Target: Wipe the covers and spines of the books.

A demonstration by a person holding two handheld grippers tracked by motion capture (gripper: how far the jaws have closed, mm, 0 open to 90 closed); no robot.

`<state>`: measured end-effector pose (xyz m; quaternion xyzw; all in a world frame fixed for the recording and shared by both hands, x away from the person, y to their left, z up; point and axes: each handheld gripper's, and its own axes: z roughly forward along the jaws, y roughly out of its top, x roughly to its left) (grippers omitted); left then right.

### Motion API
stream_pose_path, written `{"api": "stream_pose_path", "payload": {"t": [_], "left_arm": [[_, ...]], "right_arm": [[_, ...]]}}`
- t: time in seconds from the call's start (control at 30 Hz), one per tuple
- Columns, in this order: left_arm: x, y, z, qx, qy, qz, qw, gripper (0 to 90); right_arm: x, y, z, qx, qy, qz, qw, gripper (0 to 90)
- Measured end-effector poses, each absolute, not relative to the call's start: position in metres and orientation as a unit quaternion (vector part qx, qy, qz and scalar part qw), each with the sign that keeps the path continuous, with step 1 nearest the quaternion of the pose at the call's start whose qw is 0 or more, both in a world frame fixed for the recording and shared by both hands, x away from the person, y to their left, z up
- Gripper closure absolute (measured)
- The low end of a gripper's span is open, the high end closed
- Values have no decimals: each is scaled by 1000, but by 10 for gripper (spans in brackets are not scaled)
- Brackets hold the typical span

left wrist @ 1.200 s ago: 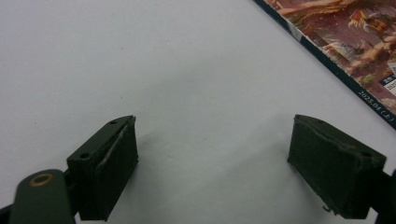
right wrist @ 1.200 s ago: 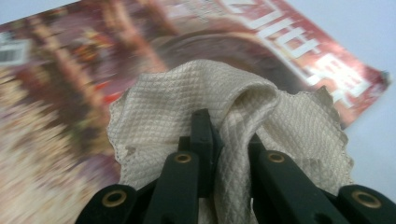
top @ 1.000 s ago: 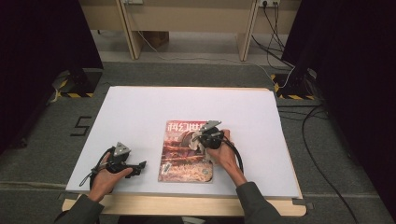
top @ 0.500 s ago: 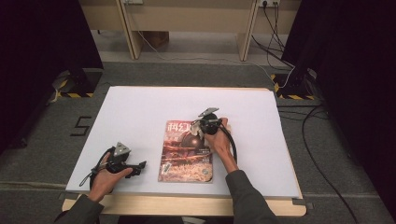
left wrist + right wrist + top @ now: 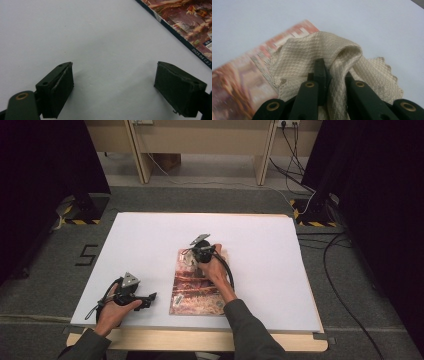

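Note:
A magazine [image 5: 197,287] with a reddish cover lies on the white table [image 5: 150,240]. My right gripper [image 5: 192,259] is over the magazine's far end, shut on a cream waffle-weave cloth [image 5: 319,53] that drapes over the jaws and rests on the cover [image 5: 242,75]. The cloth [image 5: 188,260] shows as a small pale bunch at the gripper's tip in the high view. My left gripper [image 5: 150,297] rests on the table left of the magazine, jaws wide open with only bare table [image 5: 110,57] between them. The magazine's corner [image 5: 190,22] lies beyond its right jaw.
The table's wooden front edge [image 5: 200,340] runs along the near side. Cables [image 5: 345,270] trail on the grey floor to the right. Desk legs [image 5: 140,155] stand beyond the far edge.
My right gripper has slid with the cloth from the middle of the magazine toward its far end. The left gripper has stayed put.

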<state>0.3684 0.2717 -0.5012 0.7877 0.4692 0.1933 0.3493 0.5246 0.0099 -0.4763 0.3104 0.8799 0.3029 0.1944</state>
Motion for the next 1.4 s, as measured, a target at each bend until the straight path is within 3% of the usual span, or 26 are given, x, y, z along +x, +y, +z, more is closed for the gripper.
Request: {"api": "stream_pose_path", "payload": {"t": [0.5,0.97,1.4], "left_arm": [[368,272,-502,787,468,195,351,146],[368,272,-502,786,469,196,352,147],[367,272,-502,786,470,194,353,146]], "right_arm": [[537,47,-475,291,890,280,211,826],[474,40,-475,206,916,308,153,825],[452,16,-476,200,915,318,148,824]]}}
